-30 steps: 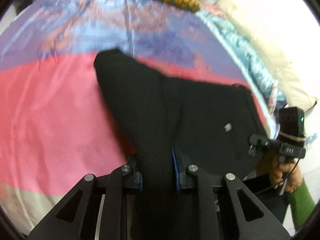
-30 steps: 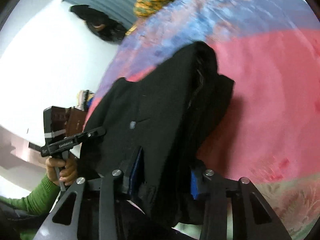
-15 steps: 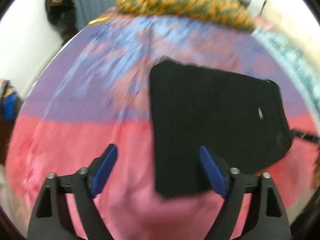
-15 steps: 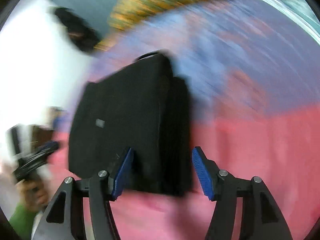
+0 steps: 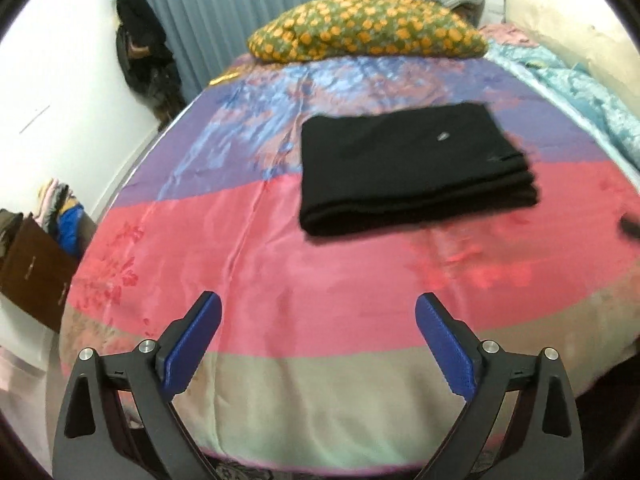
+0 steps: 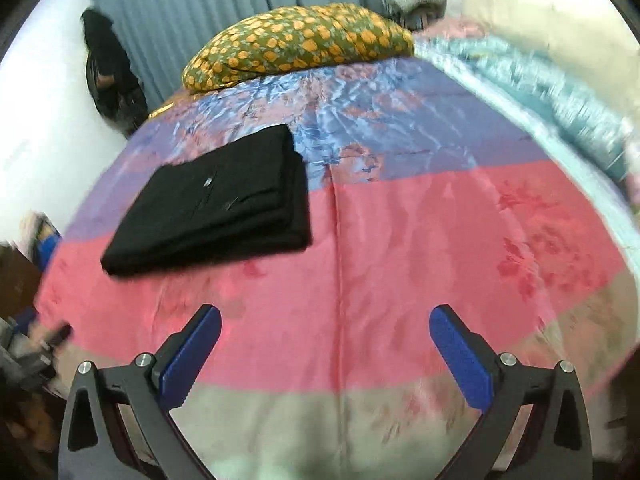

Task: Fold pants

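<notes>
While both grippers [image 5: 318,314] [image 6: 325,328] gape wide, empty, pants [image 5: 412,168] lie folded.

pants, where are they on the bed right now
The folded black pants lie flat on the striped bedspread, straddling its purple and pink bands, short of the floral pillow; right-of-centre in the left view, left in the right.

The folded black fabric pants [image 5: 412,168] lie flat on the striped satin bedspread [image 5: 280,280], near its middle. The orange-flowered olive pillow [image 5: 368,28] sits behind them at the bed's far end. Both tools, left tool [image 5: 318,344] and right tool [image 6: 325,354], are positioned over the near edge, well apart from the pants.
</notes>
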Demonstrator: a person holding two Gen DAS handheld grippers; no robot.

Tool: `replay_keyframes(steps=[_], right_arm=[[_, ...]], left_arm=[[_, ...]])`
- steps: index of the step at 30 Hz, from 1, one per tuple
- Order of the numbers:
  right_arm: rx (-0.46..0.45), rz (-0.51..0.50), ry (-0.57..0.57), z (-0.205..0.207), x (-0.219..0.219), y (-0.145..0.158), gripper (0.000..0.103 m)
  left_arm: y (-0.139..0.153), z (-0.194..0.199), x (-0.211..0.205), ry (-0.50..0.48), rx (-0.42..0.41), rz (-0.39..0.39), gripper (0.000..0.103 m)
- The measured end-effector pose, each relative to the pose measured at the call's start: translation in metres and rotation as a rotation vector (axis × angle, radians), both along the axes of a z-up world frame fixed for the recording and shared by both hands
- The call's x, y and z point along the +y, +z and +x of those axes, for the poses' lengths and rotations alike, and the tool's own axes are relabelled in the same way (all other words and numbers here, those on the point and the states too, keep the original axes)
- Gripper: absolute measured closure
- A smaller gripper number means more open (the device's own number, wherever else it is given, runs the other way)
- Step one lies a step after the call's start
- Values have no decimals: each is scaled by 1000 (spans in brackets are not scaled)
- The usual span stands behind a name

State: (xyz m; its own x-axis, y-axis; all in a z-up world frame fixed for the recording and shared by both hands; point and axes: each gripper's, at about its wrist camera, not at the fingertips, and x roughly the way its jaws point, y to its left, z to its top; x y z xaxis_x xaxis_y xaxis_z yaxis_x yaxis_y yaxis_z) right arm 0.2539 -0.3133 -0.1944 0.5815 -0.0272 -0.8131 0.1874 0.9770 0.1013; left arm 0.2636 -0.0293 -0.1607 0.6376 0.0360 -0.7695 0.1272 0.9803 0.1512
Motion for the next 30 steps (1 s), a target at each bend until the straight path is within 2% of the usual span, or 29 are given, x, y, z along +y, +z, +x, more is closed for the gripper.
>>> replay_keyframes(steps=[3,7,10,12,16,21,25,30], right_arm=[[-38,-51,21,-27,34,5,0],[-73,-114,72,-61,66,12,0],[-80,-159,90,-72,75,22,0],[-90,-179,81,-77,78,33,0],[-95,-162,60,-75,81,56,0],[-108,-144,77,-81,92,81,0],[-109,-100,100,-88,98,92,0],[-86,-95,116,-92,100,98,0]], left_arm=[[17,-20,-4,7,-14,-17,4],[25,-42,-1,42,-57,-17,4],[29,-54,3,56,-31,-29,4],[33,-59,7,65,-13,-65,4],[46,-68,11,76,-32,-108,4],[65,-74,12,79,-63,-117,4],[78,-79,13,61,-71,-120,4],[86,-84,14,65,-49,-98,3]])
